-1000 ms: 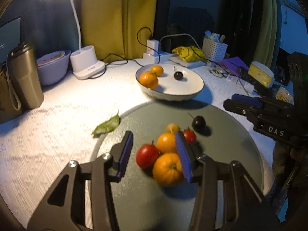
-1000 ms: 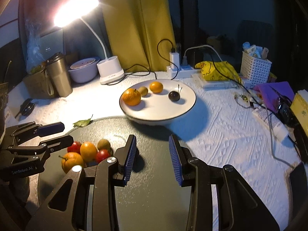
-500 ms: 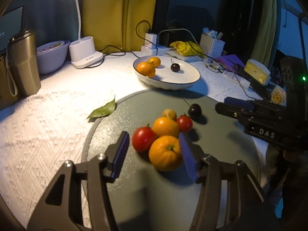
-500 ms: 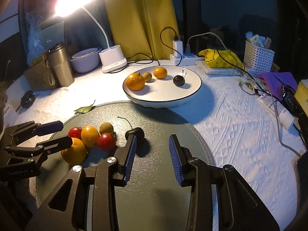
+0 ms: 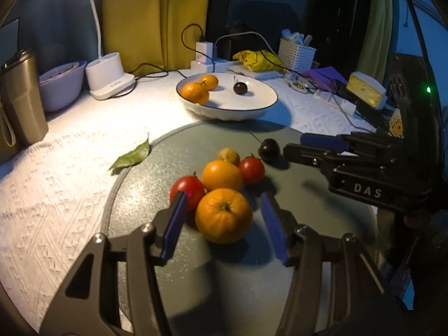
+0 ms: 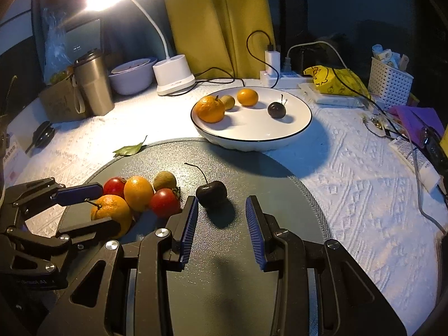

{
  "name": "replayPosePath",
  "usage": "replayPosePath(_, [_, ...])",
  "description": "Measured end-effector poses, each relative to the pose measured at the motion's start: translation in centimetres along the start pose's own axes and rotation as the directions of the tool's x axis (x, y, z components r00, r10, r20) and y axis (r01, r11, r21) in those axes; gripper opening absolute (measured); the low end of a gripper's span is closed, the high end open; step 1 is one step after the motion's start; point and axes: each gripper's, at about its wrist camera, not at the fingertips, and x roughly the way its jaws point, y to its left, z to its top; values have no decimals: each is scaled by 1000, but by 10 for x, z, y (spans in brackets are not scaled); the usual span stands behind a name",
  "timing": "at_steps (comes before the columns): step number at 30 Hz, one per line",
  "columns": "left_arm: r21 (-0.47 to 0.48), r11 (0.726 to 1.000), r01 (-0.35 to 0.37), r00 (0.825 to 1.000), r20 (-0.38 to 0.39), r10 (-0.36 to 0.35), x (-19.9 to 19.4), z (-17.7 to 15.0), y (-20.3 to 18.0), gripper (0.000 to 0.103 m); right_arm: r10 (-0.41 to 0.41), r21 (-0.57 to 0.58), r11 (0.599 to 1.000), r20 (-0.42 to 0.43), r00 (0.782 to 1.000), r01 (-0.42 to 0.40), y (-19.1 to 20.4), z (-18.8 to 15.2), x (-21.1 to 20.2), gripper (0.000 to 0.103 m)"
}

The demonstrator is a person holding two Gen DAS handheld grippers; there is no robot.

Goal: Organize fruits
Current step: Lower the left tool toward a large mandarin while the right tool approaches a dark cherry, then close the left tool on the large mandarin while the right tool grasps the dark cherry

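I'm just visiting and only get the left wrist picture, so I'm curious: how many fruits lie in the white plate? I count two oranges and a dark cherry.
Observer: Four. The right wrist view shows a small greenish-brown round fruit tucked behind the larger orange citrus fruit in the white round plate.
Visitor: Has the other tool grabbed the dark stemmed cherry on the round grey mat?
Observer: No. Seen from its own camera, the right tool is open. The cherry lies just beyond its fingertips, nearer the left-hand pad, untouched.
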Motion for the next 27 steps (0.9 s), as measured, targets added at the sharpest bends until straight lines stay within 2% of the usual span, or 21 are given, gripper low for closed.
replayPosePath(13, [67,996,-63,998,-6,63,2,-4,-8,56,22,-3,1000,-62,998,-22,3,8,23,38])
replayPosePath(16, [75,996,-49,999,-9,50,1,-6,-10,54,26,-2,1000,-79,997,-26,4,10,30,38])
replayPosePath(17, [73,996,-48,999,-8,48,1,-6,-10,52,29,0,1000,-84,996,-29,4,11,32,38])
replayPosePath(18, [71,996,-47,999,-7,47,1,-6,-9,46,33,1,999,-89,996,-33,4,12,34,38])
replayPosePath(19, [69,997,-40,999,-8,40,1,-5,-9,44,38,-1,999,-96,995,-38,5,12,35,37])
replayPosePath(22, [65,997,-36,999,-7,36,0,-5,-9,44,42,-8,999,-105,994,-43,6,13,37,37])
replayPosePath(24, [61,998,-33,999,-7,34,0,-6,-8,43,47,-10,999,-103,994,-48,6,13,37,33])
replayPosePath(27, [57,998,-25,1000,-10,26,-1,-5,-8,43,46,-16,999,-92,995,-48,7,13,34,31])
